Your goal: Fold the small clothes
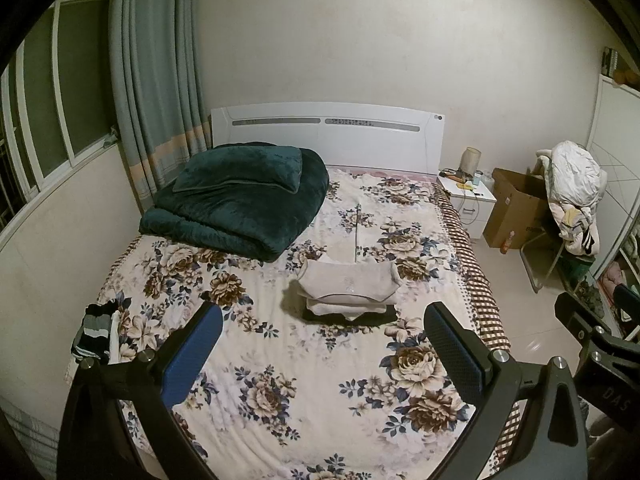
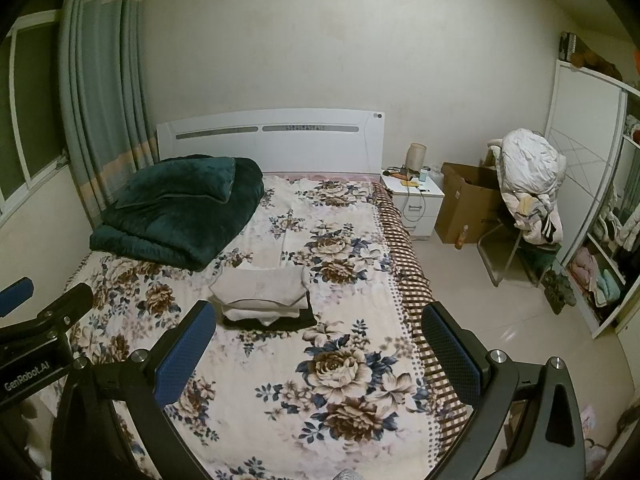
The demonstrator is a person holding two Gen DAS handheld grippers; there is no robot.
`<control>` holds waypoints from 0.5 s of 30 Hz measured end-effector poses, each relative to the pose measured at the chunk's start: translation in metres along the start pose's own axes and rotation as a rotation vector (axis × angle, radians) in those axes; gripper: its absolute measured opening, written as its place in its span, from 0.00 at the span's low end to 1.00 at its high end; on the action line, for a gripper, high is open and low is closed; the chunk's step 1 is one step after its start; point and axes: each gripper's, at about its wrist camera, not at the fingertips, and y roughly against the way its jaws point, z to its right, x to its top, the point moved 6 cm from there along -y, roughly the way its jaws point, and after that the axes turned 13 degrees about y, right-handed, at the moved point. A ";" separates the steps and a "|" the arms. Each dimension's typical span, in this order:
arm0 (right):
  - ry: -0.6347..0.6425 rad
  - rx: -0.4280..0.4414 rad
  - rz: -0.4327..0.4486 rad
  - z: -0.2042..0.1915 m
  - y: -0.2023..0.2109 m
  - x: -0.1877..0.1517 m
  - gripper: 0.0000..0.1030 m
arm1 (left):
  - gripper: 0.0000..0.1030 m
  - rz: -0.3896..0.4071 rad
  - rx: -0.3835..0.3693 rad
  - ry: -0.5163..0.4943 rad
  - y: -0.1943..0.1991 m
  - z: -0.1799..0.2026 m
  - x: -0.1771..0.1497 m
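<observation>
Beige and dark garments sit folded in a stack (image 1: 348, 292) on the floral bedspread (image 1: 280, 380), ahead of our left gripper (image 1: 322, 326), both claws released and empty. Off to its left, a striped bundle (image 1: 94, 334) waits; we'd reach there next, pinching an edge and spreading it flat. Beyond our right gripper (image 2: 320, 328), a cardboard box (image 2: 466, 204) stands open, contents hidden.

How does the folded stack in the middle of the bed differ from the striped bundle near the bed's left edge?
The folded stack is layered flat and squared; the striped bundle is bunched and unfolded. The stack is mostly pale with one dark piece beneath; the bundle is dark with grey and white stripes. The stack shows in both views, the bundle only in the left wrist view. Both lie on the floral bedspread, untouched by either gripper.
</observation>
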 end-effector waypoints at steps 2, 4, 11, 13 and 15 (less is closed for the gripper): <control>0.001 0.000 0.000 0.000 0.000 0.000 1.00 | 1.00 -0.002 -0.001 0.001 0.000 0.000 -0.001; 0.003 -0.002 0.000 -0.001 0.000 0.000 1.00 | 1.00 -0.001 -0.003 0.000 0.000 0.001 0.000; 0.001 -0.002 0.000 -0.001 0.000 0.000 1.00 | 1.00 -0.005 -0.002 0.000 0.002 0.001 -0.001; 0.000 0.000 -0.001 -0.001 0.000 0.000 1.00 | 1.00 -0.003 -0.002 0.001 0.003 0.001 -0.001; 0.002 -0.001 -0.001 -0.001 0.000 0.000 1.00 | 1.00 0.002 0.000 -0.001 0.004 0.001 -0.001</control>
